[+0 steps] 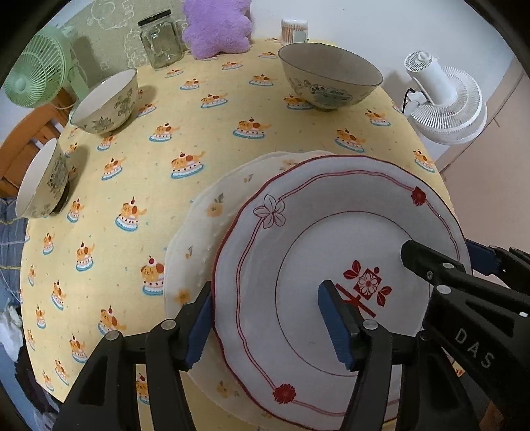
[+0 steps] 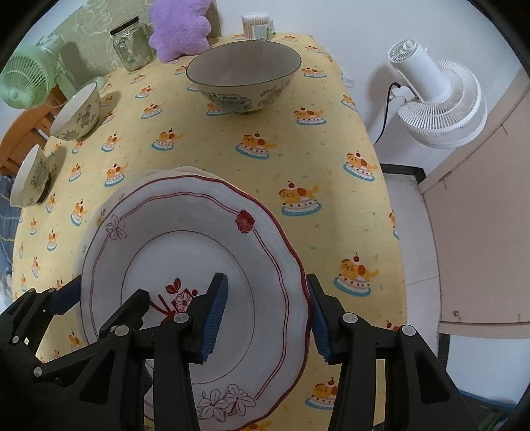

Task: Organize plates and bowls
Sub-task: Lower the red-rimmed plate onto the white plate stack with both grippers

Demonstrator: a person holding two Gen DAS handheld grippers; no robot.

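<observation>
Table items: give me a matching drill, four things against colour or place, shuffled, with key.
Column 1:
1. desk fan
2. plush cushion
3. glass jar
4. red-rimmed plate

Column 2:
A. purple
B. on top of a cream plate
C. green
D. clear, black lid

Pairs: 1-C, 2-A, 3-D, 4-B

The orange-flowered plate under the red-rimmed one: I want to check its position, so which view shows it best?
The left wrist view: the orange-flowered plate shows a broad crescent left of the red-rimmed plate. The right wrist view shows only a thin sliver beyond the red-rimmed plate.
</observation>
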